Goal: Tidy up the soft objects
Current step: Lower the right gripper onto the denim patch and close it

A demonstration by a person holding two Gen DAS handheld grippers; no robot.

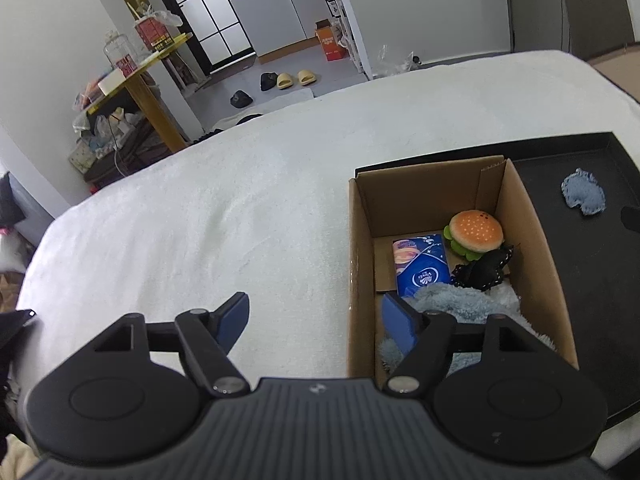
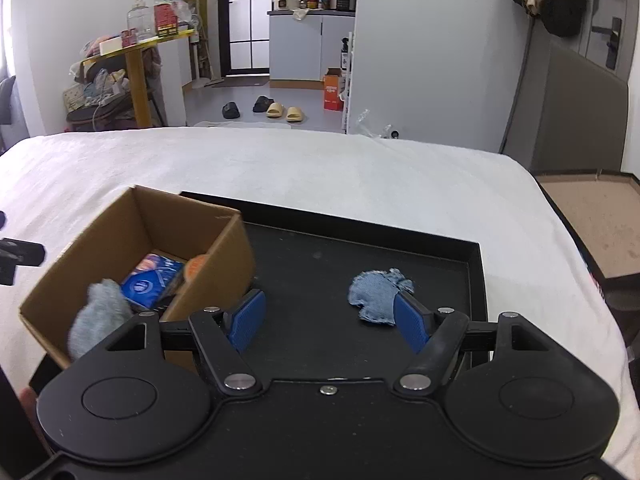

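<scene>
Most soft things already sit in the cardboard box (image 1: 460, 216), so the step in hand looks like fetching the last one, the denim piece (image 2: 378, 296) on the black tray (image 2: 320, 264). In the right wrist view it lies centre-right, just beyond the right gripper (image 2: 327, 316), whose jaws are spread and empty; next it likely needs to shift right and close. The left gripper (image 1: 314, 320), also spread, straddles the box's near-left wall at lower centre.

The white blanket (image 1: 224, 216) lies bare to the left of the cardboard box (image 1: 362, 240), giving wide room there. The box's upright walls fence in a plush burger (image 1: 476, 232), blue packet (image 1: 422, 268), black cloth (image 1: 486, 270) and fluffy blue-grey fabric (image 1: 460, 304), crowding its floor. On the black tray (image 2: 320, 280), only a denim patch (image 2: 376, 296) interrupts the flat; low rims border it
</scene>
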